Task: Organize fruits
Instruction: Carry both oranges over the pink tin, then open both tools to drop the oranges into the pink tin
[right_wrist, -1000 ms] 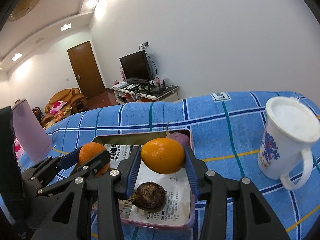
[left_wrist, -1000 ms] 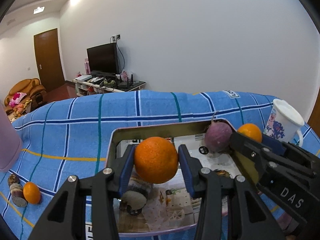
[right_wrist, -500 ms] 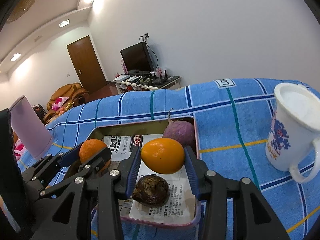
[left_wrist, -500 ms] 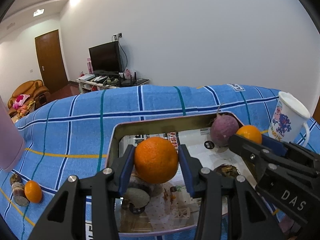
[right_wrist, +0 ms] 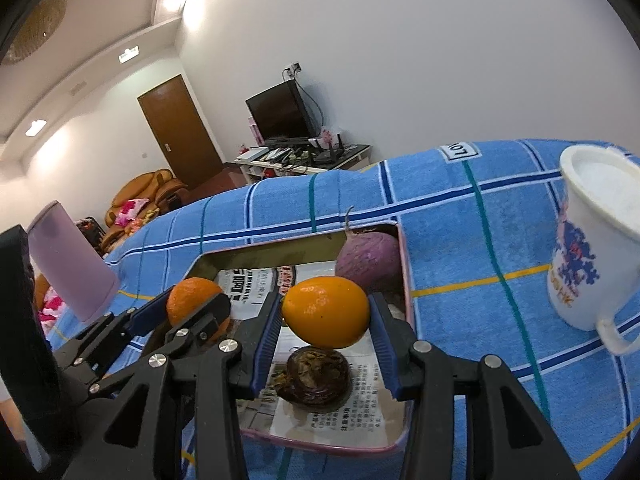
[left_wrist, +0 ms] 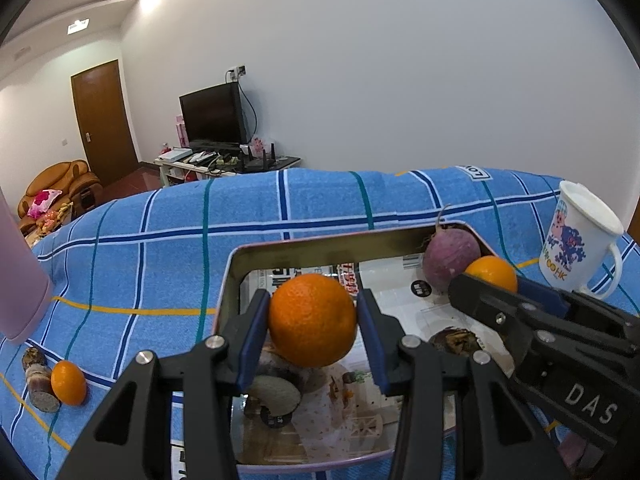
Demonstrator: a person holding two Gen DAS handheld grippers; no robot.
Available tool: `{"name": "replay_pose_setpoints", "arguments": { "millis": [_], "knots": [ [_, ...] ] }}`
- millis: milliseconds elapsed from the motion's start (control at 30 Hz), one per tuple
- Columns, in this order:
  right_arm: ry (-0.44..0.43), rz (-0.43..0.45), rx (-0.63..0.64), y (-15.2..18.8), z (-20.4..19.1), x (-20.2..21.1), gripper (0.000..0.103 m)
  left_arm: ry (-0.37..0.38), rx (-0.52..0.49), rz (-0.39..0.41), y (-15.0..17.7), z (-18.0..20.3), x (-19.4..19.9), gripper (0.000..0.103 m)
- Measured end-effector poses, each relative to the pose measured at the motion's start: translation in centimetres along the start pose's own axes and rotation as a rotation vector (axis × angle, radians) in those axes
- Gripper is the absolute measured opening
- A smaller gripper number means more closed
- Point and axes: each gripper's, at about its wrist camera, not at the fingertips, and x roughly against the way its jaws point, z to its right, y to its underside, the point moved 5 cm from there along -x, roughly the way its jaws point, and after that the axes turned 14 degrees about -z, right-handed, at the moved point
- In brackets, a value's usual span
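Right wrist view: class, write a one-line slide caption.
Right gripper holds an orange over the tin; left gripper holds another.

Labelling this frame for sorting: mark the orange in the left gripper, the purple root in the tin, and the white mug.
orange (left_wrist: 312,320), left wrist view, middle of its front face.
purple root (right_wrist: 367,258), right wrist view, centre of its rounded body.
white mug (left_wrist: 570,244), left wrist view, printed side wall.
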Motion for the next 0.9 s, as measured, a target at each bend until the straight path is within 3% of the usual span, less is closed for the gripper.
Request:
{"name": "replay_pose_setpoints", "arguments": {
  "millis": [200,300,433,500,567,700,867,900],
  "knots": [
    [-0.003,0.032,0.015,-0.1,-0.5,0.5,0.05,0.005,0.008,0.0,0.1,-0.2,0.0,0.048],
    [0.01,0.074,0.016,-0.1,-0.6,1.4,0.061,0.007,0.008,-0.001,0.1,-0.3,0.0,0.048],
    [0.023,0.135,-0.002,-0.3,-0.2,2.8,0.061,-0.001,0.008,0.007,0.2,-0.3,0.3,0.051],
    [0.053,0.159,-0.012,-0.4,0.2,3.3,0.061,-0.015,0.018,0.029,0.3,-0.5,0.8,0.06],
    [0.082,0.181,-0.018,-0.5,0.4,3.9,0.062,-0.029,0.03,0.05,0.4,-0.7,1.2,0.079],
    [0.111,0.216,-0.012,-0.6,0.2,4.6,0.062,-0.031,0.043,0.124,0.7,-0.8,2.7,0.102],
    [0.174,0.244,0.023,-0.5,-0.6,5.2,0.062,-0.061,0.032,0.171,0.9,-0.9,3.8,0.103],
    [0.18,0.246,0.026,-0.5,-0.7,5.2,0.066,-0.063,0.032,0.167,1.0,-1.0,3.9,0.103]
  ]
}}
